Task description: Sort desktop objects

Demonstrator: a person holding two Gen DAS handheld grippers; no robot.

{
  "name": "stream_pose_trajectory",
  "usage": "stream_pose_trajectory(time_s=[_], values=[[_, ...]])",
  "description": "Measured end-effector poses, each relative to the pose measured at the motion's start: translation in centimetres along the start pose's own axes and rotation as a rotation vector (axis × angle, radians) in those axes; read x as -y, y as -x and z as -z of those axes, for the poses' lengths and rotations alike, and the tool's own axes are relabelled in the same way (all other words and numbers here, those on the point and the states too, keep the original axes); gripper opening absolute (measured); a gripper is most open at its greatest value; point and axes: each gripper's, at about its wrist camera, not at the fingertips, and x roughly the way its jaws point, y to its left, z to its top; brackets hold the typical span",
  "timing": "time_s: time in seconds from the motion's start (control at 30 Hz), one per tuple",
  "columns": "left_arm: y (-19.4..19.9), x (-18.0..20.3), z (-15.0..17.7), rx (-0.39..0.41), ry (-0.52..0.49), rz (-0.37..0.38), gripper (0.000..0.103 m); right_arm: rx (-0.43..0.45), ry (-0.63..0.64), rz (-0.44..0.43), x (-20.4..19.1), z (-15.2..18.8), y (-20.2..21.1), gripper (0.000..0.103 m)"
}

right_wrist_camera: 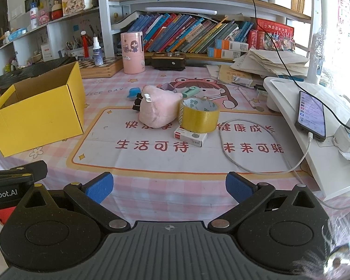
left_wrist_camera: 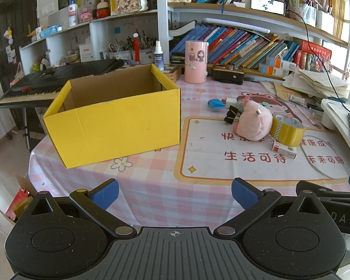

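Observation:
An open yellow cardboard box (left_wrist_camera: 119, 123) (right_wrist_camera: 39, 114) stands on the left of the pink checked tablecloth; the part of its inside that I see is bare. On the printed mat lie a pink plush toy (left_wrist_camera: 254, 121) (right_wrist_camera: 158, 109), a yellow tape roll (left_wrist_camera: 288, 131) (right_wrist_camera: 199, 116), a small white and red box (left_wrist_camera: 283, 150) (right_wrist_camera: 190, 137), a black binder clip (left_wrist_camera: 231, 114) (right_wrist_camera: 136, 103) and a blue object (left_wrist_camera: 215, 104) (right_wrist_camera: 133, 92). My left gripper (left_wrist_camera: 175, 193) is open over the near table edge, nothing between its fingers. My right gripper (right_wrist_camera: 169, 186) is likewise open and holds nothing.
A pink cylinder holder (left_wrist_camera: 196, 61) (right_wrist_camera: 133, 52), a spray bottle (right_wrist_camera: 96, 51) and a chess box (right_wrist_camera: 100, 66) stand at the back under bookshelves. A white stand (right_wrist_camera: 315, 121) with a charging phone (right_wrist_camera: 311, 115) and cable (right_wrist_camera: 245, 161) fills the right. A keyboard (left_wrist_camera: 46, 81) sits left.

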Motion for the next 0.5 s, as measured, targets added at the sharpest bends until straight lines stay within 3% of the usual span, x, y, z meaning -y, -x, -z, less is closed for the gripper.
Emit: stream_pose_trajectory(time_s=[0.5], values=[[-0.47, -0.54, -0.07, -0.013, -0.001, 0.000, 0.103, 0.000, 0.000, 0.000, -0.09, 0.02, -0.19, 0.103]])
